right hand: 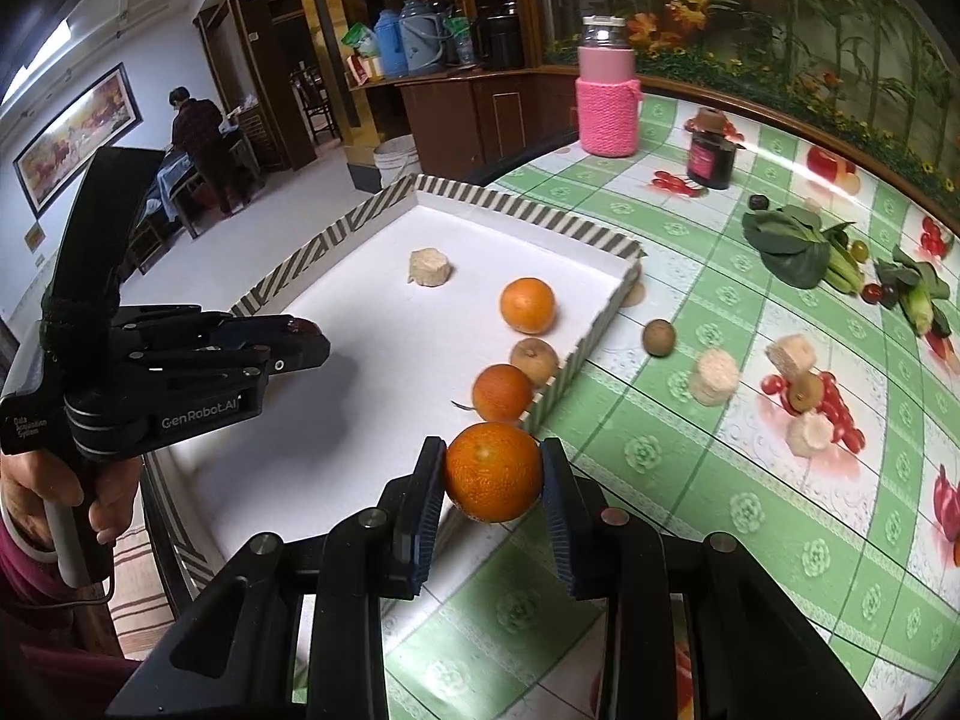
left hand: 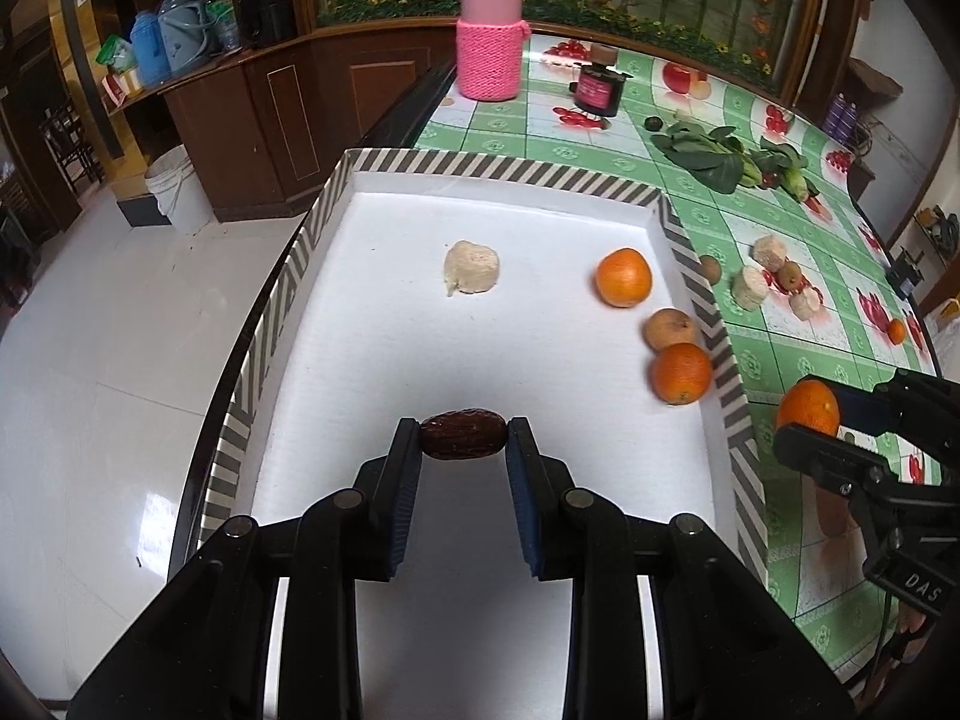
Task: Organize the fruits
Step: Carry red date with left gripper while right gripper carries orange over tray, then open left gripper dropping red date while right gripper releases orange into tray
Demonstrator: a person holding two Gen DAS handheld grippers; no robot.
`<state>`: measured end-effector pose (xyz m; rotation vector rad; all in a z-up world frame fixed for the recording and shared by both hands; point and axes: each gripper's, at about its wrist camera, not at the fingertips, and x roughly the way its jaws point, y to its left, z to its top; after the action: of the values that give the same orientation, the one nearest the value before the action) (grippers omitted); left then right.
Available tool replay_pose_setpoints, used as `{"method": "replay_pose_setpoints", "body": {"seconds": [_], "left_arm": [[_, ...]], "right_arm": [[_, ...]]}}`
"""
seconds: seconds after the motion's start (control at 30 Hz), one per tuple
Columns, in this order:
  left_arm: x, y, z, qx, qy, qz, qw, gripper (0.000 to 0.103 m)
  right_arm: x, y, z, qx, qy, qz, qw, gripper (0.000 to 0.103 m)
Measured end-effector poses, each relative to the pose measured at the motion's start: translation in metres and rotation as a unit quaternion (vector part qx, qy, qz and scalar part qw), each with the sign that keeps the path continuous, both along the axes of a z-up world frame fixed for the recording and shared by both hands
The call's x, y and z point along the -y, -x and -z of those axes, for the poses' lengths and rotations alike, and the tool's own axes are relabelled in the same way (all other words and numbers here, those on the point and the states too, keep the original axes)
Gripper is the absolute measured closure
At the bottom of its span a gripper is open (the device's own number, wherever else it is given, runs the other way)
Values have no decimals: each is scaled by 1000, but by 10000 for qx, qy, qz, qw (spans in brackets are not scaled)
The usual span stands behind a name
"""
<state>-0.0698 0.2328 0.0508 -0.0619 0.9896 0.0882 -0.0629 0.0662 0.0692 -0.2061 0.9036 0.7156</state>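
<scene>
A white tray with a striped rim [left hand: 336,198] [right hand: 576,354] lies on the table. My left gripper [left hand: 462,435] is shut on a dark red date [left hand: 462,434] above the tray's near part. My right gripper [right hand: 493,471] is shut on an orange [right hand: 493,471] [left hand: 807,408] just outside the tray's right rim. Inside the tray lie two oranges [left hand: 624,277] [left hand: 681,373], a tan round fruit [left hand: 670,329] and a pale beige chunk [left hand: 471,267]. In the right wrist view the left gripper [right hand: 309,336] hangs over the tray, held by a hand [right hand: 36,489].
On the green checked tablecloth [right hand: 690,480] lie several pale chunks [right hand: 714,375], small brown fruits [right hand: 659,337], cherry tomatoes and leafy greens [right hand: 786,243]. A pink-sleeved bottle [right hand: 607,96] and a dark jar [right hand: 711,159] stand at the back. A person stands far off in the room.
</scene>
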Motion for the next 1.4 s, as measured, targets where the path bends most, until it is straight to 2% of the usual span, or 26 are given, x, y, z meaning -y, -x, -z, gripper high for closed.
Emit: {"method": "replay_pose_setpoints", "body": {"seconds": [0.57, 1.1, 1.4], "left_arm": [[-14, -25, 13, -175, -15, -62, 9998, 77], [-9, -42, 19, -296, -149, -9, 9995, 77], [-12, -44, 23, -361, -170, -54, 9992, 77]], "right_arm": [[-52, -17, 16, -127, 177, -408, 9989, 71], [-74, -48, 18, -114, 160, -495, 9986, 71], [-88, -55, 34, -234, 257, -650, 9973, 71]]}}
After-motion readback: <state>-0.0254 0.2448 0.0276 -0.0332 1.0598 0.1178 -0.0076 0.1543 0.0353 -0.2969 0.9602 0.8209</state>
